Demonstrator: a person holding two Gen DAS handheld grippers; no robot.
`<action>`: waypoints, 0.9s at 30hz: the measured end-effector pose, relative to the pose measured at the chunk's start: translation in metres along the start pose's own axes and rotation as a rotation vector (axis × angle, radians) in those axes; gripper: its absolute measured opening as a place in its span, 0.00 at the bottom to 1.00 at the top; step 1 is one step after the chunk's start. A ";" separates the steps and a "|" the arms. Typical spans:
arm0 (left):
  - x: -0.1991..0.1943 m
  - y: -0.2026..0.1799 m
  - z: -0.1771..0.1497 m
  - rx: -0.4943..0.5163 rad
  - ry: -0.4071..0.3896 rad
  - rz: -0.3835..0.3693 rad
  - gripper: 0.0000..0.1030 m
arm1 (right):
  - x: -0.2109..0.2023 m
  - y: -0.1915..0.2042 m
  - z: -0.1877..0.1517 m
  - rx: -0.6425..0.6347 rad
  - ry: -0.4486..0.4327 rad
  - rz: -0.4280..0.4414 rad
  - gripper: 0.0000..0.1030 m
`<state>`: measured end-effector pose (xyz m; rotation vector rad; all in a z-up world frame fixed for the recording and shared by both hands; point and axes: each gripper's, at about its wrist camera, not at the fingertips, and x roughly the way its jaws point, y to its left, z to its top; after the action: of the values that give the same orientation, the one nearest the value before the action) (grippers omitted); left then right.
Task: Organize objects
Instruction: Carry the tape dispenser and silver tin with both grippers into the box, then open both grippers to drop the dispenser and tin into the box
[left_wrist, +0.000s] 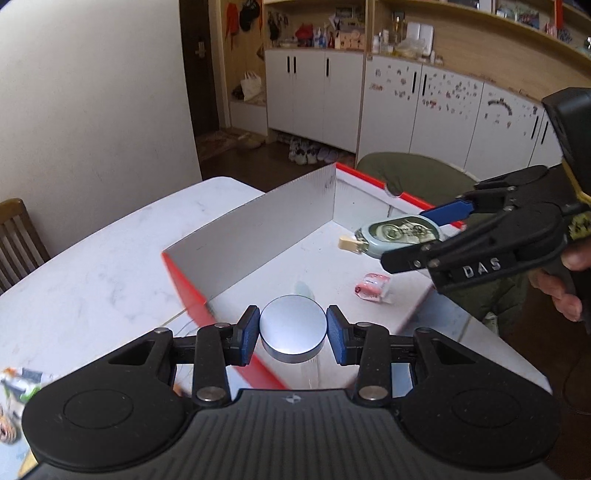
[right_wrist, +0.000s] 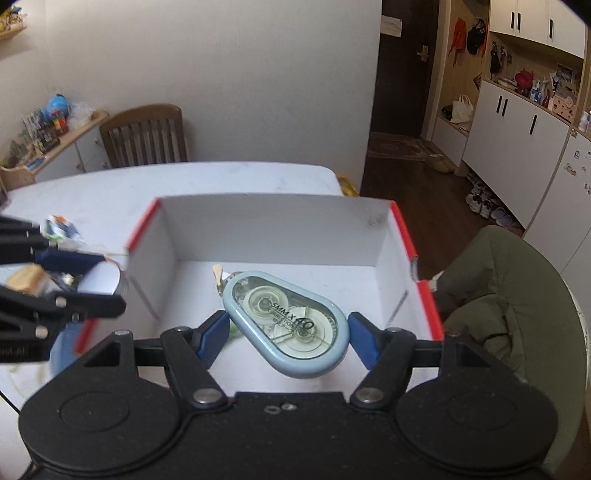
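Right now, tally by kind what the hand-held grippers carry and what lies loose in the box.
Silver round tins: 1, in the left hand-held gripper
Correction tape dispensers: 1, in the right hand-held gripper
Pink wrapped candies: 1, loose in the box
Total: 3

Brushed metal disc (left_wrist: 293, 334), glossy plastic tape dispenser (right_wrist: 291, 325)

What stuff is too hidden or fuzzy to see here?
- Left wrist view: the pink wrapped thing in the box is too blurred to name.
- Left wrist view: the round silver tin hides the greenish item behind it.
- Right wrist view: the left gripper hides most of that tin.
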<state>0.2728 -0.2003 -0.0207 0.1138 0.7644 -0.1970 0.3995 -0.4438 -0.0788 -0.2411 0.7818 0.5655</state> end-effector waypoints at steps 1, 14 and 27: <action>0.008 -0.001 0.004 0.011 0.008 0.008 0.37 | 0.005 -0.003 0.000 -0.003 0.009 -0.003 0.67; 0.116 -0.001 0.041 0.065 0.183 0.107 0.37 | 0.061 -0.018 0.001 -0.110 0.135 0.005 0.67; 0.182 -0.002 0.044 0.106 0.448 0.176 0.37 | 0.100 -0.003 0.007 -0.243 0.255 -0.025 0.67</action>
<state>0.4302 -0.2348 -0.1154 0.3318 1.1839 -0.0425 0.4626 -0.4046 -0.1465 -0.5542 0.9549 0.6132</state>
